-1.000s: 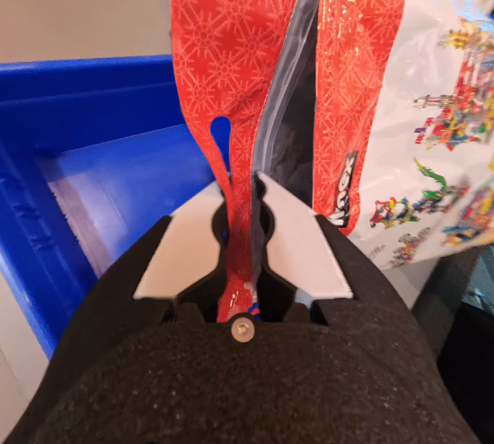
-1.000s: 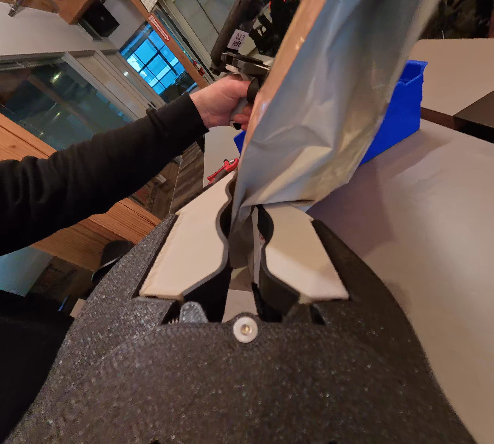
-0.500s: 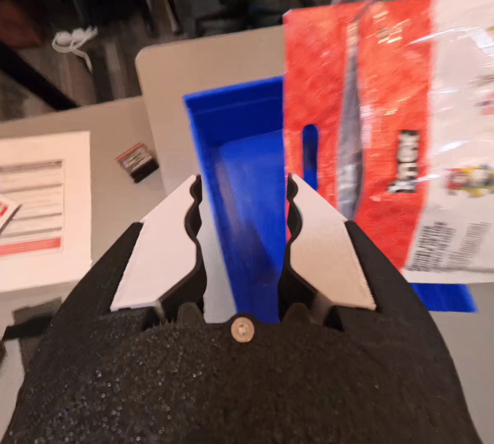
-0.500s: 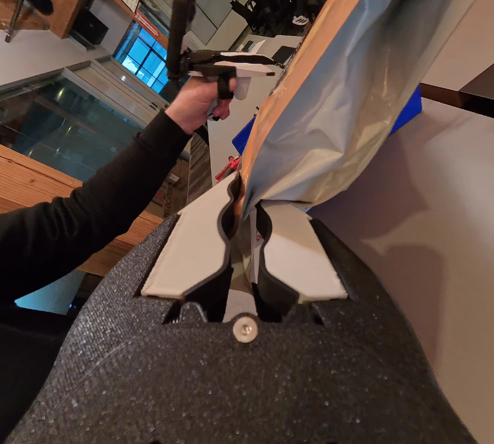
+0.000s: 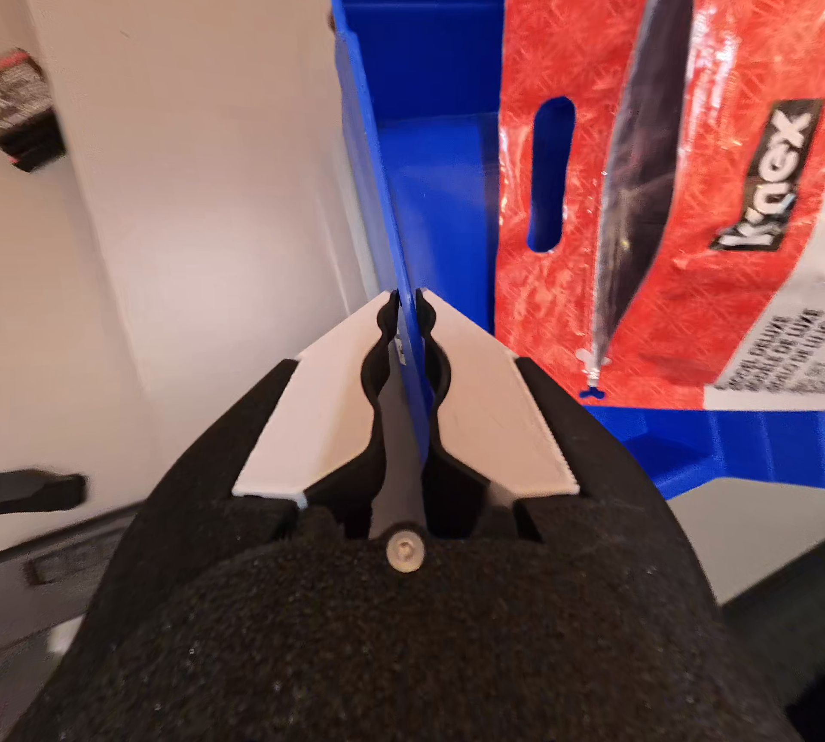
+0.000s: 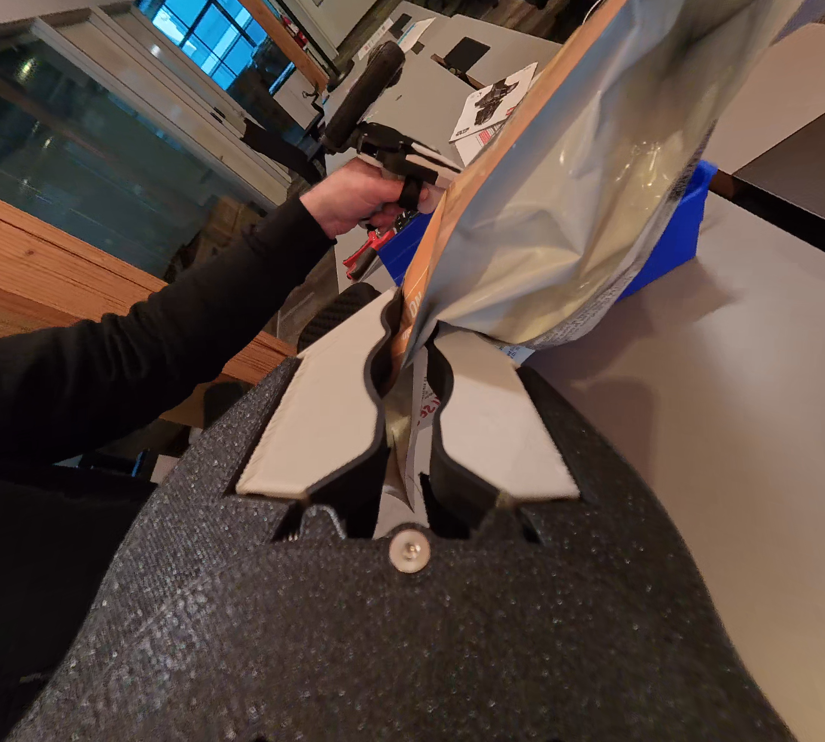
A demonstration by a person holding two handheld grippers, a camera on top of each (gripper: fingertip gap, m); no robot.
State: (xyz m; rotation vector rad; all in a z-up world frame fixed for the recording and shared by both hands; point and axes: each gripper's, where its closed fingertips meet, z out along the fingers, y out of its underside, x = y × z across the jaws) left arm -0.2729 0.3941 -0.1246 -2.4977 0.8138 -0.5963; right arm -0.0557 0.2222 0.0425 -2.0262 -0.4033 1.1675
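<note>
A red and white plastic toy bag (image 5: 669, 185) with an open zip mouth hangs mouth-down over a blue plastic bin (image 5: 428, 51). My left gripper (image 5: 407, 296) is shut on the bin's left wall, which runs between its two fingers. My right gripper (image 6: 413, 319) is shut on the bag's bottom corner and holds the bag (image 6: 580, 185) up, its silver inside facing the camera. In the right wrist view the left gripper (image 6: 415, 165) shows in a hand (image 6: 352, 202) at the bin (image 6: 669, 238).
The bin stands on a pale grey table (image 5: 178, 140). A small dark box (image 5: 27, 113) lies at the left. In the right wrist view, printed sheets (image 6: 491, 104) and a red-handled tool (image 6: 366, 252) lie beyond the bin, and bare tabletop (image 6: 714, 408) is on the right. My right fingertips sit around 35 cm from my left ones.
My left gripper let go of the bag's top edge, opened, moved down to the bin and shut on its left wall. My right gripper kept its hold on the bag.
</note>
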